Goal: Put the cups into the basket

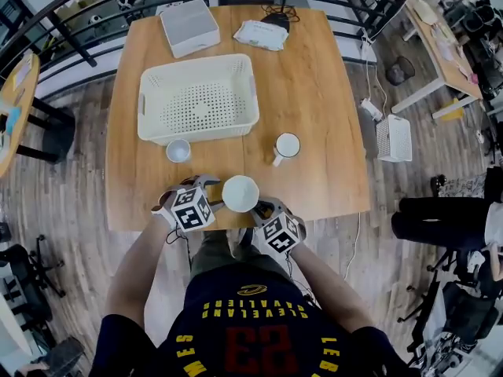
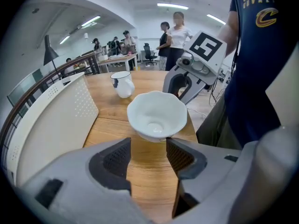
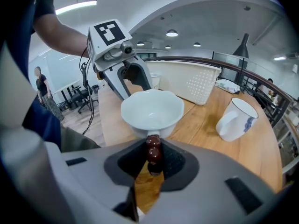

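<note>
**Fluted cup gripped by its handle, short of the basket**

On the near side of the basket [image 1: 198, 99], toward the person, the left gripper [image 1: 206, 203] stood with its jaws wide apart. Only bare table [image 1: 330, 93] showed between the pads, and the tips pointed at the fluted cup [image 1: 240, 193], stopping just short of its wall. That white cup was well apart from the basket, by the table's near edge, between the 2 grippers. On the cup's far side from the left gripper, the right gripper [image 1: 263, 210] had its jaws nearly together. They were pinched on the cup's beaded handle [image 3: 153, 153], a short string of dark red beads.

2 other cups stood closer to the basket. A small cup [image 1: 178, 150] was just beside the basket's near wall, toward its left end. A mug [image 1: 286, 147] stood upright near its near right corner. All 3 were outside the basket.

Beyond the basket's far wall lay a grey box [image 1: 189, 26] and, right of it, a white packet [image 1: 262, 34]
</note>
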Demonstrator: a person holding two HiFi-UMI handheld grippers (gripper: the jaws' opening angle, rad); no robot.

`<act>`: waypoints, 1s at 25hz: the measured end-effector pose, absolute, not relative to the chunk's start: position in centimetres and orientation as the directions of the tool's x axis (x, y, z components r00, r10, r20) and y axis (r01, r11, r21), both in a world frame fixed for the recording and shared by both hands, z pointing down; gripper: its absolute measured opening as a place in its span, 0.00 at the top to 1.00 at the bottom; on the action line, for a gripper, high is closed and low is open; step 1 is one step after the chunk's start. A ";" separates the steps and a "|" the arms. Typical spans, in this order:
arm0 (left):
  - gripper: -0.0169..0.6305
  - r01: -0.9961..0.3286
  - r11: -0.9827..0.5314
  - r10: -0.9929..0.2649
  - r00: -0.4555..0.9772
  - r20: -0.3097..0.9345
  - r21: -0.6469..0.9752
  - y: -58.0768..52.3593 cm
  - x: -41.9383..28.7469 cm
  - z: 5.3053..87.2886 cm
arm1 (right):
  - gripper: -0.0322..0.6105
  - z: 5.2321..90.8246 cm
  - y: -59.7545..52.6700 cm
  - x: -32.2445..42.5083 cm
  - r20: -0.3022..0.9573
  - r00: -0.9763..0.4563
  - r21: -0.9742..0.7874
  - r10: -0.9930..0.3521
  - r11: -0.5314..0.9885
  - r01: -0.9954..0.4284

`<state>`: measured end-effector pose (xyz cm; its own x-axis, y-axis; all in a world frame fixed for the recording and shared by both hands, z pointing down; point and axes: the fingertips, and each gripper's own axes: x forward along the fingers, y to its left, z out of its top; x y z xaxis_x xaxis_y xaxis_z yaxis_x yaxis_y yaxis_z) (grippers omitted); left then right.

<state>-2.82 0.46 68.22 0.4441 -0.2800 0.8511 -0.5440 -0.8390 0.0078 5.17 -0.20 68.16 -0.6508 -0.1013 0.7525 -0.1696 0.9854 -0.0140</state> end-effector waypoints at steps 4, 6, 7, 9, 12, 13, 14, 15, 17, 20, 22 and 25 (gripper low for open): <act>0.63 -0.485 -0.874 -0.262 0.431 0.864 -0.023 0.2 -2.4 68.3 | 0.87 68.0 -0.8 5.2 0.754 -0.649 0.010 -0.100 0.990 -0.141; 0.63 -0.475 -0.879 -0.264 0.430 0.863 -0.032 0.3 -2.1 68.4 | 0.88 68.0 -0.7 5.4 0.750 -0.653 0.017 -0.105 0.990 -0.140; 0.63 -0.469 -0.882 -0.266 0.428 0.864 -0.040 0.5 -2.0 68.5 | 0.88 68.0 -0.6 5.4 0.748 -0.655 0.021 -0.109 0.990 -0.141; 0.66 -0.448 -0.893 -0.265 0.423 0.866 -0.054 1.2 -1.6 68.6 | 0.88 68.0 0.0 5.7 0.747 -0.657 0.020 -0.106 0.990 -0.136; 0.66 -0.436 -0.898 -0.266 0.442 0.857 -0.054 1.9 -1.0 68.0 | 0.89 67.4 0.7 6.3 0.740 -0.668 -0.014 -0.079 0.991 -0.132; 0.66 -0.444 -0.894 -0.279 0.452 0.847 -0.057 1.8 -0.9 67.5 | 0.89 67.0 0.7 6.4 0.732 -0.677 -0.027 -0.074 0.990 -0.137; 0.66 -0.460 -0.885 -0.301 0.464 0.833 -0.064 1.7 -0.9 66.8 | 0.89 66.4 0.6 6.5 0.722 -0.689 -0.040 -0.071 0.989 -0.144; 0.66 -0.487 -0.871 -0.330 0.477 0.814 -0.067 1.4 -1.0 65.8 | 0.89 65.7 0.4 6.5 0.707 -0.704 -0.054 -0.070 0.987 -0.152; 0.66 -0.573 -0.818 -0.405 0.515 0.755 -0.048 0.7 -1.7 63.4 | 0.89 64.1 -0.1 6.1 0.673 -0.736 -0.081 -0.072 0.982 -0.170; 0.66 -0.715 -0.698 -0.538 0.544 0.644 0.020 -0.5 -4.1 59.0 | 0.89 61.0 -1.7 4.8 0.642 -0.761 -0.064 -0.093 0.983 -0.174; 0.66 -0.772 -0.635 -0.614 0.524 0.590 0.025 -1.3 -6.2 56.2 | 0.89 58.9 -3.3 3.5 0.624 -0.774 -0.037 -0.112 0.984 -0.172; 0.66 -0.816 -0.578 -0.685 0.497 0.533 0.017 -1.6 -8.4 53.5 | 0.89 56.2 -5.5 1.8 0.583 -0.801 -0.013 -0.140 0.983 -0.182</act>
<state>-8.44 -1.56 53.54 0.4967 -0.6853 0.5326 -0.8157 -0.5783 0.0166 1.81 -5.47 56.23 -0.8006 -0.1404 0.5826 -0.1818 0.9833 -0.0129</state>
